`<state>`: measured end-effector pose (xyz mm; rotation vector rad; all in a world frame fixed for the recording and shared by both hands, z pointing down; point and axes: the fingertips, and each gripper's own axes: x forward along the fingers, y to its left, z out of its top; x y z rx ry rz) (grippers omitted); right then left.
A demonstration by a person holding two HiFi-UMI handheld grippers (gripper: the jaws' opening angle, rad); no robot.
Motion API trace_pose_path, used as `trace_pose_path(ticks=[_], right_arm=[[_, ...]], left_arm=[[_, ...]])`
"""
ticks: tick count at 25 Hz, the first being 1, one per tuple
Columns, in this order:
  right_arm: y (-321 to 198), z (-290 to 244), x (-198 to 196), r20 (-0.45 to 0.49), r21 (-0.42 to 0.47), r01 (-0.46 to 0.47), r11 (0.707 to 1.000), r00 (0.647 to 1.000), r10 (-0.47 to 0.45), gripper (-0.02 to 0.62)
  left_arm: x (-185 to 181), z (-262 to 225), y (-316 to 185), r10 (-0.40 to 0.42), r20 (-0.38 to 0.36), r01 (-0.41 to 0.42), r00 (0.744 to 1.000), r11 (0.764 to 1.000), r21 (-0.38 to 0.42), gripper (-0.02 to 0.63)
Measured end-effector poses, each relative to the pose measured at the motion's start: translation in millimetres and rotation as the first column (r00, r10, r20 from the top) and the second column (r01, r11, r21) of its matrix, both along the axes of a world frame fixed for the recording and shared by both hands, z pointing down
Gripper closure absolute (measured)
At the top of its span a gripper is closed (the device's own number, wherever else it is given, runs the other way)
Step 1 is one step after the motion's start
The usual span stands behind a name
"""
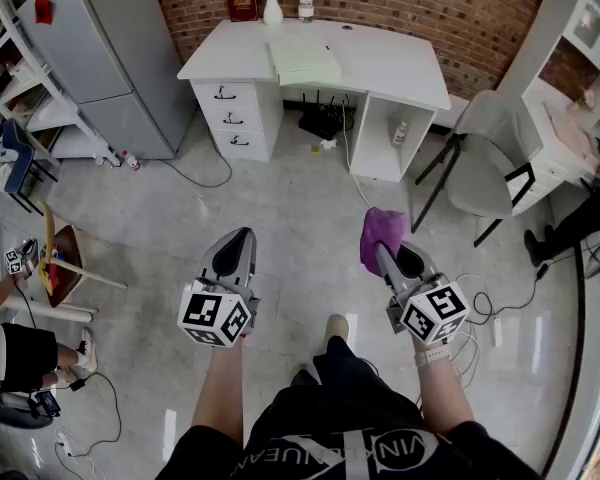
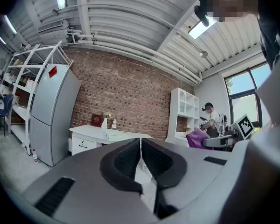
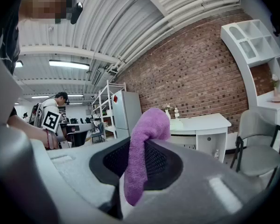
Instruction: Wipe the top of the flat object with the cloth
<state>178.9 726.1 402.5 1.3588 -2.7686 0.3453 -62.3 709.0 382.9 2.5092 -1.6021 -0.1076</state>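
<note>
Purple fuzzy cloth (image 3: pixel 144 148) pinched in right gripper (image 3: pixel 142 164) jaws, drooping folded

Open floor (image 1: pixel 280 218) reaches the desk (image 1: pixel 380 63), chair (image 1: pixel 485 158) beside.

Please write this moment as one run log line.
stage: before wiping | left gripper: shut, empty | right gripper: shut on purple cloth | flat object: on white desk, untouched

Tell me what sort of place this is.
Probably a home-office mock-up in a lab: a white desk with drawers against a red brick wall, a tall grey refrigerator beside it, grey ceiling pipes overhead.
</note>
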Motion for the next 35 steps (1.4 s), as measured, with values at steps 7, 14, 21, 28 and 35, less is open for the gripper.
trace_pose_path(ticks=[7,14,21,28,35], right_arm=[[-70.5,-0.6,23.4,-0.032,0.018,0.031,0.999,0.999,-0.030,0.532],[-124.5,-7.7,45.1,-0.031,0.029,0.060,0.998,0.998,-0.059,0.532],[-162.0,-11.9,58.3,-0.009,0.031,0.098,0.995,0.995,-0.097,0.532],[-187.5,-7.3,60.3,0.025,0.010,0.081,0.997,0.996,-0.081,0.532],[-234.8,-0.2,50.2,0.004,-0.004,0.058,0.998,0.998,-0.058,0.532]], left_arm=[[26.8,0.3,-69.8,-0.031,-0.005,0.031,1.000,1.000,0.003,0.592],[51.9,-7.2,-120.8,-0.053,0.001,0.053,0.999,0.999,0.009,0.592],[54.3,-14.8,-149.7,-0.084,0.025,0.084,0.996,0.996,0.011,0.592],[42.0,-5.6,-169.8,-0.127,0.028,0.127,0.992,0.992,-0.013,0.592],[45.8,9.3,-226.0,-0.073,0.010,0.073,0.997,0.997,-0.019,0.592]])
